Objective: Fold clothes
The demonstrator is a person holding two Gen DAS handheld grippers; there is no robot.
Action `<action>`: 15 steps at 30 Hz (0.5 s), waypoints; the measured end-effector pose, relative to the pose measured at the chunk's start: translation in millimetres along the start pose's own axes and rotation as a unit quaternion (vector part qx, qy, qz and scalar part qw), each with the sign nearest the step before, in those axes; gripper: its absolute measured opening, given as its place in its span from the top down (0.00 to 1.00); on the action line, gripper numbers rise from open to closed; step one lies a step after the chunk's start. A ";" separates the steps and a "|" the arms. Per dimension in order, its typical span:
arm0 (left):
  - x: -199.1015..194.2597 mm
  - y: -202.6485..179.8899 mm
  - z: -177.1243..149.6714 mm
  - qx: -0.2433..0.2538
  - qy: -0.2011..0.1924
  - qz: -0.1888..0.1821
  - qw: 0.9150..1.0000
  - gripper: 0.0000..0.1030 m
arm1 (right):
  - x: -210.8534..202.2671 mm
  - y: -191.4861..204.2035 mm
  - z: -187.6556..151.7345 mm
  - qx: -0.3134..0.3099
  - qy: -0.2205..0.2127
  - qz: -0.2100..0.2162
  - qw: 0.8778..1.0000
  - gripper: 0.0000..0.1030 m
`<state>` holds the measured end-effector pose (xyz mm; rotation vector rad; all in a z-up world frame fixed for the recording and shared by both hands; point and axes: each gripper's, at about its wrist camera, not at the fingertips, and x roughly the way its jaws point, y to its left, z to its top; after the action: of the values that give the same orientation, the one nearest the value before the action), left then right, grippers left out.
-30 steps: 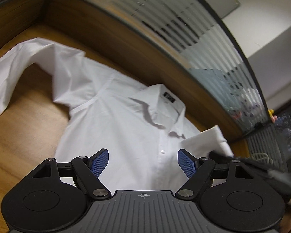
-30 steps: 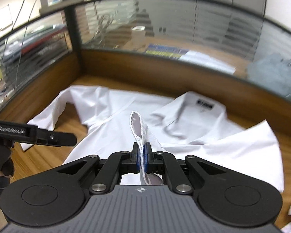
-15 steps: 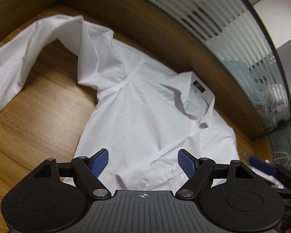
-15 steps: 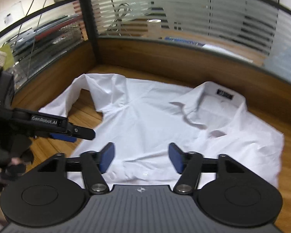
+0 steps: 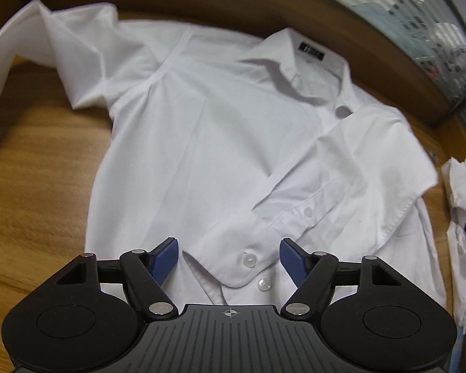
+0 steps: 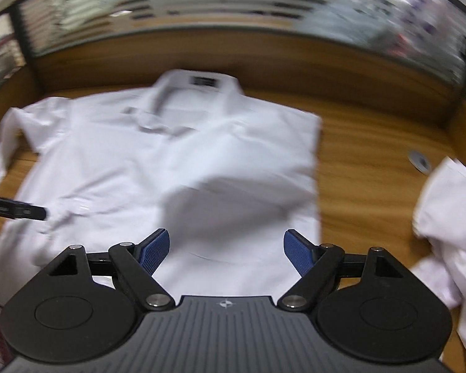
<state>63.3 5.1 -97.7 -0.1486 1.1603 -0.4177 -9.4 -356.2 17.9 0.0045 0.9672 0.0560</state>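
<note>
Left hand-held gripper (image 5: 229, 256) hovers low over the shirt's hem end, blue pads spread wide apart and gripping nothing, with the buttoned cuff (image 5: 244, 256) lying right between them. Right hand-held gripper (image 6: 226, 250) is also spread open and empty, poised above the lower part of the white shirt (image 6: 158, 168).

That shirt lies front-up on the wooden bench (image 5: 37, 168), collar (image 5: 295, 62) at the far side with a dark label showing inside it. One sleeve (image 5: 335, 171) is folded across the chest, running diagonally down from the shoulder to that cuff near the hem. The other sleeve (image 5: 25, 49) is out to the side, bunched at the shoulder and bending back down along the bench edge.

Moving outward: a second crumpled heap of white cloth (image 6: 450, 233) sits on the bench, just off the shirt's side, apart from it. In the right wrist view, which is quite blurred, the tip of the left hand-held gripper pokes in from the left edge over the shirt. A wooden wall topped with striped glass partition (image 6: 233, 3) curves around the back of the bench.
</note>
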 end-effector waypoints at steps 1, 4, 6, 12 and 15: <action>1.1 0.4 -0.7 -0.002 -0.002 0.003 1.000 0.34 | 3.9 -6.3 -3.1 0.005 0.003 -0.013 1.000 0.17; -1.1 7.9 2.8 -0.020 -0.003 0.004 1.000 0.56 | 15.4 -19.9 -5.6 0.011 0.004 -0.040 0.999 0.17; -2.8 13.2 5.3 -0.033 -0.003 0.005 0.999 0.76 | 25.9 -21.1 -2.4 0.006 0.000 -0.050 0.999 0.17; -14.1 26.3 15.5 -0.082 -0.005 -0.006 0.997 0.88 | 67.2 -22.3 11.6 -0.002 -0.012 -0.082 0.997 0.18; -22.8 23.7 22.4 -0.098 -0.007 -0.013 0.995 0.89 | 93.9 -25.7 17.8 -0.005 -0.007 -0.092 0.996 0.19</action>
<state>81.8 33.5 -76.9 -0.3374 1.1864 -0.3240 59.7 -376.8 -50.0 -0.0929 0.9500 -0.1084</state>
